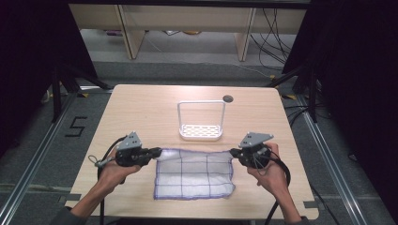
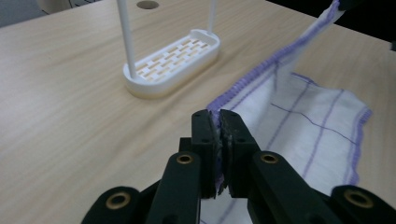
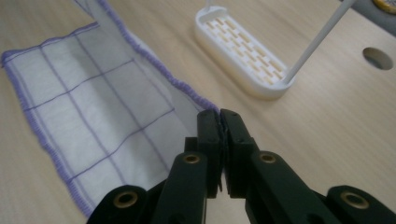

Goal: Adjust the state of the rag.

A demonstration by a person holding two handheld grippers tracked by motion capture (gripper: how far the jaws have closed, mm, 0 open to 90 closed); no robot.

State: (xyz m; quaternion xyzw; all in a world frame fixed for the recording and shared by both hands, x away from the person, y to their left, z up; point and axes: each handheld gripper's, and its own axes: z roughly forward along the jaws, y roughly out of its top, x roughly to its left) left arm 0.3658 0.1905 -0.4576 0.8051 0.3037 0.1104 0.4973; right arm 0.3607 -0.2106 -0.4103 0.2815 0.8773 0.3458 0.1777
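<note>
**Inspector A:** Reporting on the left hand-held gripper [image 1: 157, 151]. Its jaws are pressing together on the far left corner of the cloth [image 1: 195, 174], with the purple hem showing between the pads in the left gripper view.

**Inspector B:** Confirming the same on the other side. The right hand-held gripper [image 1: 233, 152] is pinching the far right corner of the cloth, and in the right gripper view the hem is running straight into the closed jaws.

**Inspector A:** Location of the cloth?

**Inspector B:** It is a white cloth with a purple grid and purple edging, sitting at the near middle of the desk [image 1: 141, 112]. Its far edge is hanging taut between the two hand-held grippers, raised off the surface, while the near part is lying on the wood.

**Inspector A:** Anything else standing on the desk?

**Inspector B:** A white rack [image 1: 201, 122] with a slotted base and a tall wire handle is standing just beyond the cloth, apart from it. A round cable hole [image 1: 228, 99] is sitting in the desk behind the rack.

**Inspector A:** Hands?

**Inspector B:** The person's forearms are coming in from the near edge, each hand gripping its own tool, cables trailing back.
</note>
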